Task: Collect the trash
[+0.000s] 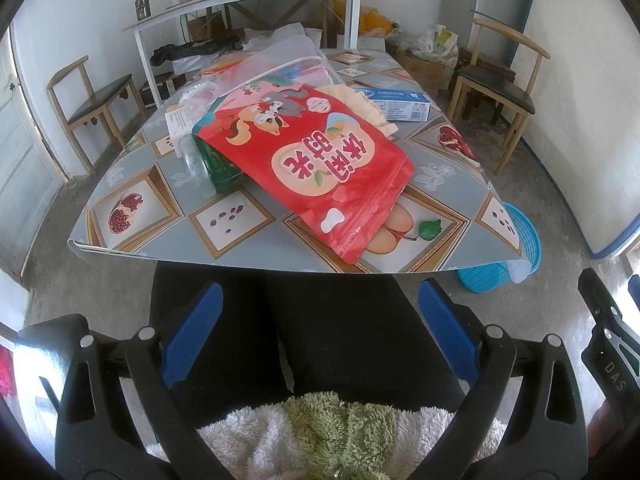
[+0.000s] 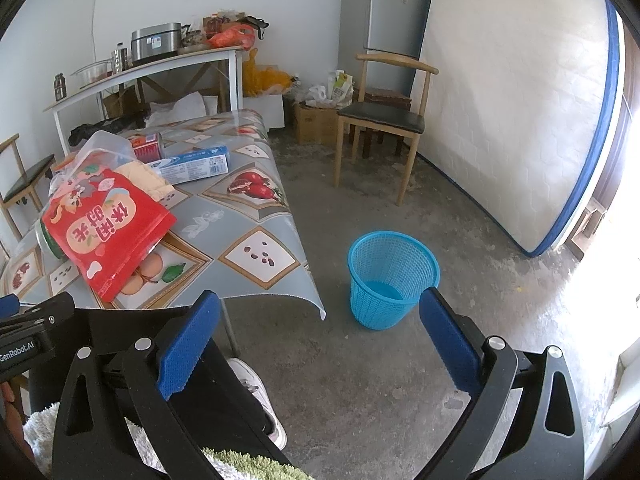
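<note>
A red snack bag (image 1: pixel 316 168) (image 2: pixel 106 230) lies on the patterned table (image 1: pixel 160 216) (image 2: pixel 256 216) near its front edge, resting on a green plastic bottle (image 1: pixel 208 168). Behind it lie a clear plastic bag (image 1: pixel 280 60) (image 2: pixel 102 144), a blue and white box (image 1: pixel 396 102) (image 2: pixel 192 166) and a red can (image 2: pixel 148 146). A blue mesh waste basket (image 2: pixel 390 276) (image 1: pixel 516 248) stands empty on the floor right of the table. My left gripper (image 1: pixel 320 332) is open, held back from the table edge over a person's dark trousers. My right gripper (image 2: pixel 316 344) is open above the floor, near the basket.
Wooden chairs stand at the left (image 1: pixel 92 108) and right (image 2: pixel 384 120) of the table. A white side table (image 2: pixel 152 72) with a pot and jars is at the back. A mattress (image 2: pixel 512 120) leans on the right wall beside a fridge (image 2: pixel 384 20). Boxes and bags sit in the corner.
</note>
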`<control>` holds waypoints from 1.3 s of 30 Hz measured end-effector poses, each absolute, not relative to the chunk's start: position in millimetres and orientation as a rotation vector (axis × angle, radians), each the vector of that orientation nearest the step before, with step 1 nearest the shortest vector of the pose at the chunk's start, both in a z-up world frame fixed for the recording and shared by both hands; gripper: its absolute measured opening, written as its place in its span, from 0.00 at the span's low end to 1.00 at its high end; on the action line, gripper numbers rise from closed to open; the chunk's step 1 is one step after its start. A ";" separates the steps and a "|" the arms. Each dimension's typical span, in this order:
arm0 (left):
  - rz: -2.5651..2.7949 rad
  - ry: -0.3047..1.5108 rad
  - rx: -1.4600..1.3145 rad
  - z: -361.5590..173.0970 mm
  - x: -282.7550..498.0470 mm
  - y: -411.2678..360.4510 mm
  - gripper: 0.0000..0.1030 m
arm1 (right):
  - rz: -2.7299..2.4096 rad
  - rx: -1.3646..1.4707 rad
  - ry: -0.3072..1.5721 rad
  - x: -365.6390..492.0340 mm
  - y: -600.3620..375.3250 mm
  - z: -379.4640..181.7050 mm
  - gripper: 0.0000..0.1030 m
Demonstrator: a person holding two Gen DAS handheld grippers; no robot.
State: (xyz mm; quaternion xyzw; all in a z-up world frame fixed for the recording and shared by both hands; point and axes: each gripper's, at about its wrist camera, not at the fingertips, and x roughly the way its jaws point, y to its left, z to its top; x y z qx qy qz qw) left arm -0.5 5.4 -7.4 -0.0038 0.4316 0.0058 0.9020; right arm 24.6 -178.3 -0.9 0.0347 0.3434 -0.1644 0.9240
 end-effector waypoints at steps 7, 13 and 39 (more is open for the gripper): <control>0.012 0.896 -0.010 -8.4 -0.3 7.1 0.92 | -0.338 0.072 0.704 24.7 -177.6 -1.5 0.94; 0.014 0.904 -0.013 -13.2 2.3 8.6 0.92 | -0.337 0.073 0.705 25.2 -179.0 -0.3 0.94; 0.056 0.754 -0.156 -9.8 22.5 80.3 0.92 | -0.138 0.055 0.680 102.3 -164.9 3.4 0.94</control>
